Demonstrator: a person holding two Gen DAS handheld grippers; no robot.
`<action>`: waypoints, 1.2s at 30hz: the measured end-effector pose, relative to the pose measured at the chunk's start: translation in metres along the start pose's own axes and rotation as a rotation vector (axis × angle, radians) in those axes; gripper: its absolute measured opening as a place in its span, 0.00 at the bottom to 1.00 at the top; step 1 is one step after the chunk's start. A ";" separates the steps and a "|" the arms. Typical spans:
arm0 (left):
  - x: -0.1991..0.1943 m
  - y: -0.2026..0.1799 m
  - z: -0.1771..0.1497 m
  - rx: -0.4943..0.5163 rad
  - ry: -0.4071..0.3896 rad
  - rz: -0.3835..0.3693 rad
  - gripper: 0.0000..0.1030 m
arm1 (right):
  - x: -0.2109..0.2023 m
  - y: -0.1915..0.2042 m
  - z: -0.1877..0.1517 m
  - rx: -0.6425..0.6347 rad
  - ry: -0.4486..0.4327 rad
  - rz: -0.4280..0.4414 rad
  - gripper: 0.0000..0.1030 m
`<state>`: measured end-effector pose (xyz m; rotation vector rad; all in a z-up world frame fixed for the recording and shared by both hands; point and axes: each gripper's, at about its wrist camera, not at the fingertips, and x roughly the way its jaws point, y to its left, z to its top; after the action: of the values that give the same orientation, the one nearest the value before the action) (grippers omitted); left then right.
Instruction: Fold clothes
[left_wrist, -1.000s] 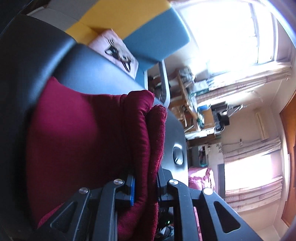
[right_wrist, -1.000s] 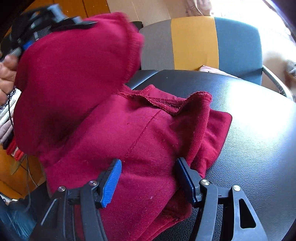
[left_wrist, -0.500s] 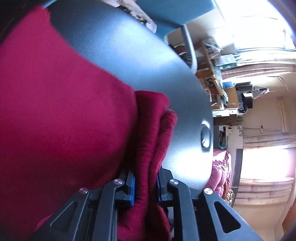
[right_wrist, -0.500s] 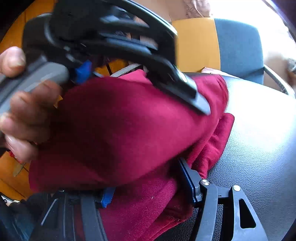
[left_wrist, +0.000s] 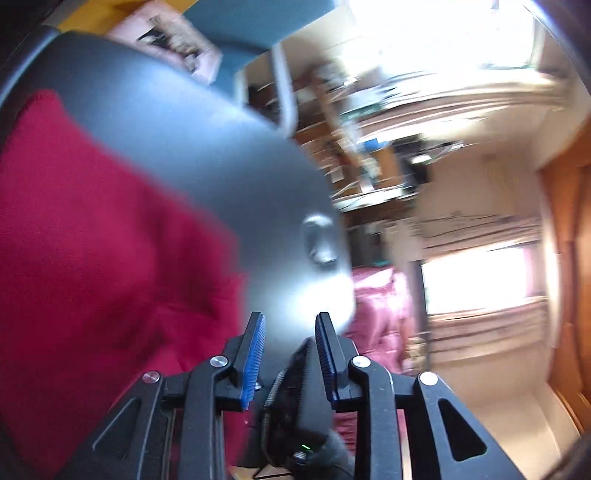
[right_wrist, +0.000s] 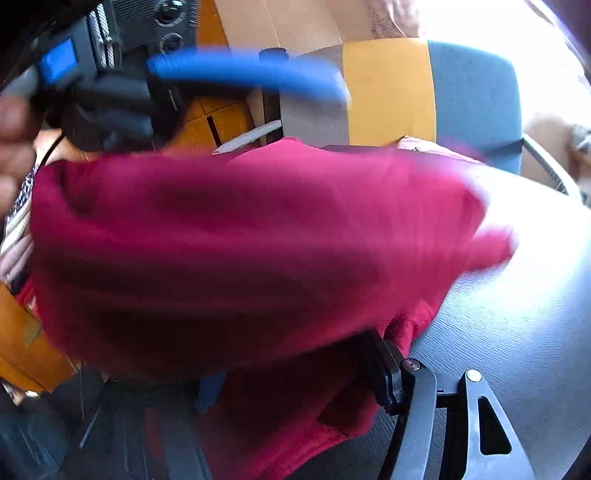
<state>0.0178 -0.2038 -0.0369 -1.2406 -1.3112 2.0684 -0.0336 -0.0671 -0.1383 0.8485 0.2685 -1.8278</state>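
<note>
A dark red sweatshirt (right_wrist: 240, 240) lies folded over on the round black table (right_wrist: 517, 295). Its top layer is draped across my right gripper (right_wrist: 295, 384), whose jaws stand wide apart. Only the right finger (right_wrist: 388, 373) and a bit of the blue left pad show under the cloth. In the left wrist view my left gripper (left_wrist: 289, 350) is open with nothing between its blue pads, and the sweatshirt (left_wrist: 92, 258) is just to its left. From the right wrist view the left gripper (right_wrist: 243, 74) hovers blurred above the garment, held by a hand (right_wrist: 11, 122).
A chair (right_wrist: 388, 85) with grey, yellow and blue stripes stands behind the table, a pink cushion (left_wrist: 177, 33) on it. Bare table top (left_wrist: 229, 155) lies right of the sweatshirt. Shelves, windows and a pink heap (left_wrist: 376, 306) are beyond the table's edge.
My left gripper carried a fold of the sweatshirt across the garment, let it go and opened; it now lifts away. The right gripper has stayed put, now covered by the folded layer.
</note>
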 end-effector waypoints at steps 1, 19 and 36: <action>-0.015 -0.001 -0.001 0.010 -0.037 -0.020 0.26 | -0.005 0.001 -0.002 -0.005 -0.001 -0.009 0.64; -0.085 0.070 -0.079 0.231 -0.332 0.305 0.22 | -0.089 0.021 -0.010 0.139 -0.070 0.304 0.94; -0.018 0.069 -0.107 0.389 -0.112 0.243 0.24 | -0.069 -0.012 -0.066 0.646 -0.156 0.527 0.95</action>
<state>0.1256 -0.1942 -0.1067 -1.1649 -0.7722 2.4451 -0.0032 0.0243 -0.1424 1.0769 -0.6284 -1.4638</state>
